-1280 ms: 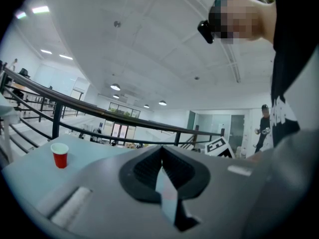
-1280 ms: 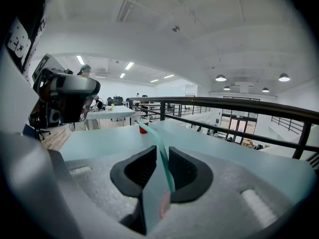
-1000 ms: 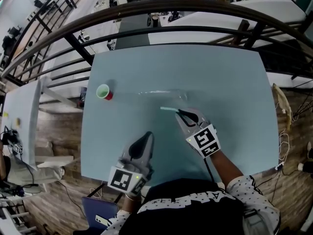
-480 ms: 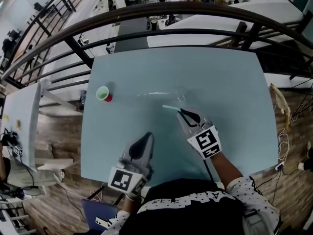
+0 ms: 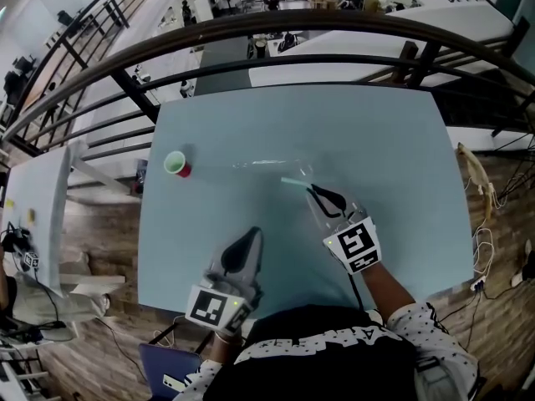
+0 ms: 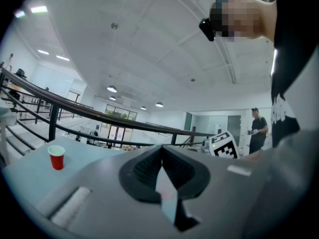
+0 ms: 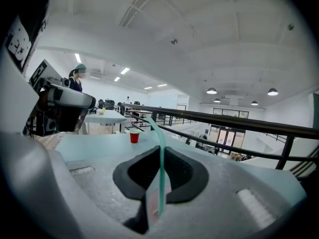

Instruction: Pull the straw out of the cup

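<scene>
A small red cup (image 5: 177, 164) with a green inside stands on the pale blue table (image 5: 376, 132) at the far left; it also shows as a red cup (image 6: 56, 157) in the left gripper view and a distant red cup (image 7: 134, 136) in the right gripper view. My right gripper (image 5: 313, 190) is shut on a pale green straw (image 5: 292, 183), which sticks out leftward from its tips, well right of the cup. In the right gripper view the straw (image 7: 160, 158) runs up between the closed jaws. My left gripper (image 5: 251, 236) rests shut and empty near the table's front edge.
A dark curved railing (image 5: 276, 19) runs behind the table's far edge. A faint clear plastic wrapper (image 5: 272, 162) lies on the table between cup and straw. Wooden floor (image 5: 92, 215) lies left of the table, and cables (image 5: 485, 241) hang at the right.
The right gripper with the straw has drifted slightly right and away from the cup. The left gripper has not moved.
</scene>
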Available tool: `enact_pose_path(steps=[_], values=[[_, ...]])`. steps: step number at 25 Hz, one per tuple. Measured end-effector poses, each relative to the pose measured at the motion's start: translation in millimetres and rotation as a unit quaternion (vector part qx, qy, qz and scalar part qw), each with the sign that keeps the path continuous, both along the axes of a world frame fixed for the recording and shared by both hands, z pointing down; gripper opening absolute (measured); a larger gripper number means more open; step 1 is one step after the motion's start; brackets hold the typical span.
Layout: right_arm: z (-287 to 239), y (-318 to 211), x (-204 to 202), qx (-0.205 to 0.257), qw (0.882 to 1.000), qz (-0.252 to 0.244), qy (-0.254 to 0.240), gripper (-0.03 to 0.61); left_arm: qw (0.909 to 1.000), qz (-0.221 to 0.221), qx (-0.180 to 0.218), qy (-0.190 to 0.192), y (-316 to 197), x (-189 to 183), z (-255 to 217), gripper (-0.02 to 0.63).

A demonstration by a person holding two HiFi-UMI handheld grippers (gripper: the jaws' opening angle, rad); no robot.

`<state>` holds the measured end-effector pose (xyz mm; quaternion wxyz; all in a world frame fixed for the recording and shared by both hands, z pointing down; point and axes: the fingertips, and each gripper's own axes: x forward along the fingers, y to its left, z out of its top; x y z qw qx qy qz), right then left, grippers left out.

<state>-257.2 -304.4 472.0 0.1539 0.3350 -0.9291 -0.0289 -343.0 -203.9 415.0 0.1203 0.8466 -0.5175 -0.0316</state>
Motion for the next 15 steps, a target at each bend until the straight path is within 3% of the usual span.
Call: enact_pose_path(steps=[10,15], values=[[-20.6,8.0,8.2,0.02,1.0,0.016,-0.012,0.025,0.9998,0.004,0.017,-0.01,8.4,-2.8,2.2,-0.011],[-30.7,13.3,11.8,0.031,0.999,0.025,-0.018,0.025,0.9999,0.01,0.008,0.004,11.9,3.5,-8.5,-0.011]])
